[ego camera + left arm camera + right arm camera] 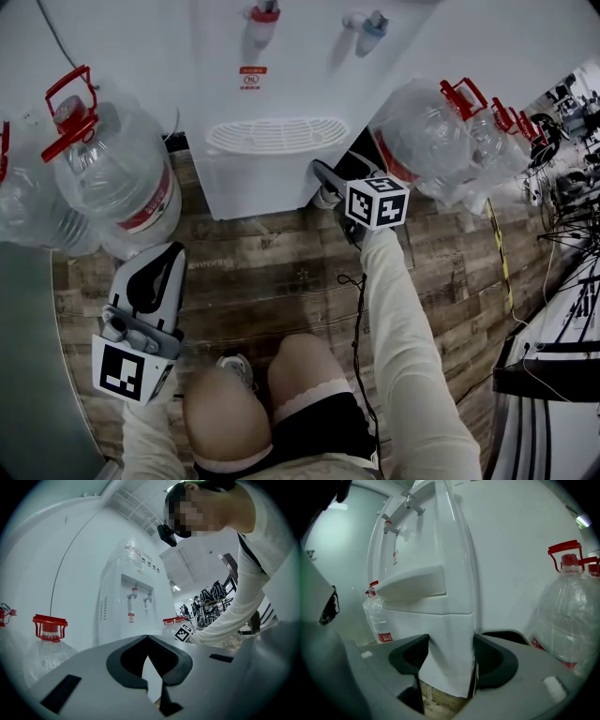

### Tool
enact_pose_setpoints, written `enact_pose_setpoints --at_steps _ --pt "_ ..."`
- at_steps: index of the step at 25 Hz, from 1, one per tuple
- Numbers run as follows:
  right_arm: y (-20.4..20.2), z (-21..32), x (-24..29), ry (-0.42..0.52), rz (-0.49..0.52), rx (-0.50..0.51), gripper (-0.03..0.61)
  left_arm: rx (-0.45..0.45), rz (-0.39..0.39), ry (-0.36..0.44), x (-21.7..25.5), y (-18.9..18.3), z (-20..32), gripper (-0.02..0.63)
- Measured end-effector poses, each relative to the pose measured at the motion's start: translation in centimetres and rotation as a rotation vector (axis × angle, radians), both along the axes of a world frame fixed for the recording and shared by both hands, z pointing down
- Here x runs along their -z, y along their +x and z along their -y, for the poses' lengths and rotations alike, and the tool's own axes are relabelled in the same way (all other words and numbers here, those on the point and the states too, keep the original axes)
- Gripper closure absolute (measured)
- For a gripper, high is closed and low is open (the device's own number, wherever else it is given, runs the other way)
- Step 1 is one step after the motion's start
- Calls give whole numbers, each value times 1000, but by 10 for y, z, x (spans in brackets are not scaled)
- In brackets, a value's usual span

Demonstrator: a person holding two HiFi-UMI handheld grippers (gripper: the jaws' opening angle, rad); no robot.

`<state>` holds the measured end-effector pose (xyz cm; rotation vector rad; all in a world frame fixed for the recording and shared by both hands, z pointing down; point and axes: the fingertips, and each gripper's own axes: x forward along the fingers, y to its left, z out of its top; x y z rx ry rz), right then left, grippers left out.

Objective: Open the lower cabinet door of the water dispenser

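white door: lower cabinet door (440, 641) is the front panel under the drip tray (275, 134) of the water dispenser (281, 56). looks flush, not opened yet.
right gripper: right gripper (451, 660) is at the door's right vertical edge with fingers spread wide. one finger (410, 656) is over the front face, the other round the corner by the side panel (474, 634). pads don't look to be pressing, nothing held.
left gripper: left gripper (172, 253) has fingers together and empty. it hangs low over the wood floor (281, 272), well apart from the dispenser, near the left bottle (117, 178).
step: my read is lining up a pinch on the door edge, ahead of the pull.
grip: get the outer finger into the seam between door and side panel, not onto the panel. close on the door lip only. if both fingers clamp the whole corner, nothing will swing.
pull: hinge side not visible. pull gently outward and let the wrist follow the door's arc. if this edge won't give, it's probably the hinge side, so go to the other edge.
risk: the dispenser may slide or tip under a hard tug, and the free left gripper could brace its front. the right bottle (427, 141) sits near the working arm, so keep the arm off it.
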<state>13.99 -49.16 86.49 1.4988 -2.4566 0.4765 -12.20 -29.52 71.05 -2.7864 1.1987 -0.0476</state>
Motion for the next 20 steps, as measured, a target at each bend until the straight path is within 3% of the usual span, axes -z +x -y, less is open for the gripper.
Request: enact_pose_setpoints --at_steps 20 --pt "-1 -16 2 -22 5 -68 296 28 0 -3 -4 -11 -4 611"
